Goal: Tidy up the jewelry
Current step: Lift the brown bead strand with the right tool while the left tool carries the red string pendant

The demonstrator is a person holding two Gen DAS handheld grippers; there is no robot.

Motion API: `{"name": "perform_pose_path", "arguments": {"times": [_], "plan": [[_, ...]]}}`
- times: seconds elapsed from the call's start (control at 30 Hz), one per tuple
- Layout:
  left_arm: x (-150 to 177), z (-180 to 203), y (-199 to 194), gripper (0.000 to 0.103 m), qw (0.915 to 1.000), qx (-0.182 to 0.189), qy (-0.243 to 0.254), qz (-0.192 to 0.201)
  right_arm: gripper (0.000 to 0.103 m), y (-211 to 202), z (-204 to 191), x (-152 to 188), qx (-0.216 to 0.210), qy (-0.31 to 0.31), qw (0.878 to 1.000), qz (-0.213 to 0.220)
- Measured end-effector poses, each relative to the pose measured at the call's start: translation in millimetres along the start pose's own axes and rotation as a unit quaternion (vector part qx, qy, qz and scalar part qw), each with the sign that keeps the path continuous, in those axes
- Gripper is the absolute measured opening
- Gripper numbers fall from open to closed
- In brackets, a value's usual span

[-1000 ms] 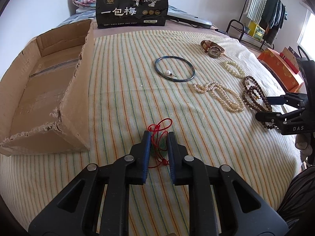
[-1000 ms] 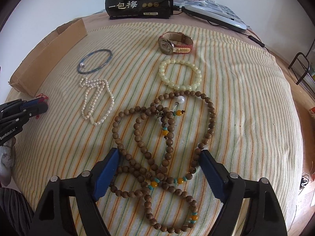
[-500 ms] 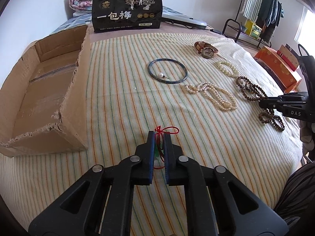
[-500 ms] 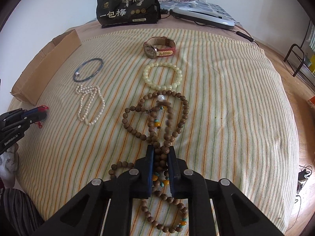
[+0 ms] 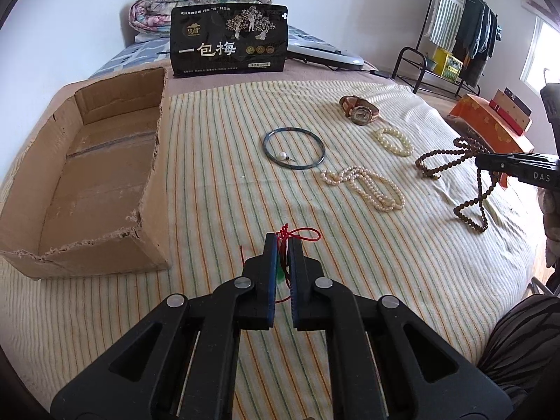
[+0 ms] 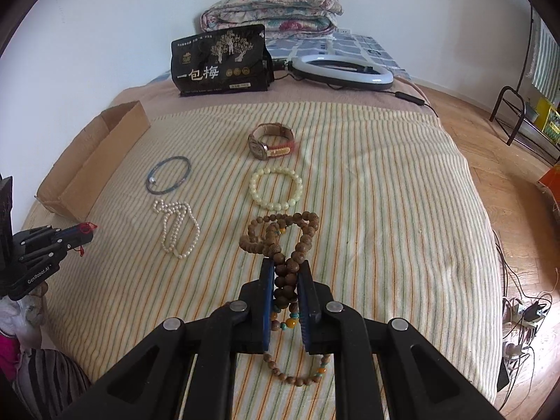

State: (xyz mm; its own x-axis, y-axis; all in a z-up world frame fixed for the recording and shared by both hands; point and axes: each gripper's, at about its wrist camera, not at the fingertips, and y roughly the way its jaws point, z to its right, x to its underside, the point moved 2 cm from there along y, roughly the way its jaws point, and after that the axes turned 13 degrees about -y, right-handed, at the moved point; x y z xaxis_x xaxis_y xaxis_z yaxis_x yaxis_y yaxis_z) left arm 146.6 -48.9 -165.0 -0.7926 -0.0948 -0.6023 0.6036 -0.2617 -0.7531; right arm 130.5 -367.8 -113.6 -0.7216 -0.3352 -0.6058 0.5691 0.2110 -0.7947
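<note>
Where beads lay flat, wooden bead necklace (image 6: 280, 241) now aloft.

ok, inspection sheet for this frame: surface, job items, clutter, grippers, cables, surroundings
Surface: striped blanket on a bed.
Job's things: bangle, pearl necklace, pale bead bracelet and watch lie loose; cardboard box open.
Clutter: black snack bag, ring light.
Grippers: left gripper shut on red cord pendant; right gripper shut on wooden bead mala, partly lifted.
Cables: ring-light lead; floor wires.
Surroundings: folded quilt, clothes rack.
</note>
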Motion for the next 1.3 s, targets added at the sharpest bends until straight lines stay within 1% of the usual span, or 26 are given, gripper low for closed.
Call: {"name": "perform_pose_path", "arguments": {"times": [0.17,0.2,0.37,0.67,0.93,1.1,1.3], "plan": [[-7.2,0.1,-14.9,0.004,0.9999,0.002,0.0,0.015,0.01,-22.8,-3.5,-14.2,0.009,-0.008,1.0,0.024],[-8.8,-0.6,-18.4,0.004,0.9998,0.003,-0.002,0.018,0.004,-27.3,-4.8,-16.8,0.01,-0.008,1.0,0.028],[-15.5,-5.4,-36.0,0.004,0.9993,0.006,-0.007,0.035,0.004,-47.1,-12.8,-30.4,0.019,-0.023,0.998,0.047],[-23.2,-15.8,-62.0,0.004,0.9983,0.001,-0.009,0.057,0.004,-70.8,-31.0,-50.0,0.023,-0.046,0.996,0.067],[-38.9,-28.1,-89.3,0.004,0.9963,-0.005,-0.014,0.085,0.004,-102.1,-50.6,-84.7,0.03,-0.081,0.992,0.097],[-52.1,-39.1,-105.8,0.004,0.9946,-0.009,-0.014,0.102,0.004,-119.5,-69.2,-109.2,0.019,-0.096,0.988,0.121],[-65.4,-57.6,-119.6,0.004,0.9925,-0.018,-0.019,0.119,0.004,-138.9,-97.9,-147.6,0.008,-0.123,0.98,0.154]]}}
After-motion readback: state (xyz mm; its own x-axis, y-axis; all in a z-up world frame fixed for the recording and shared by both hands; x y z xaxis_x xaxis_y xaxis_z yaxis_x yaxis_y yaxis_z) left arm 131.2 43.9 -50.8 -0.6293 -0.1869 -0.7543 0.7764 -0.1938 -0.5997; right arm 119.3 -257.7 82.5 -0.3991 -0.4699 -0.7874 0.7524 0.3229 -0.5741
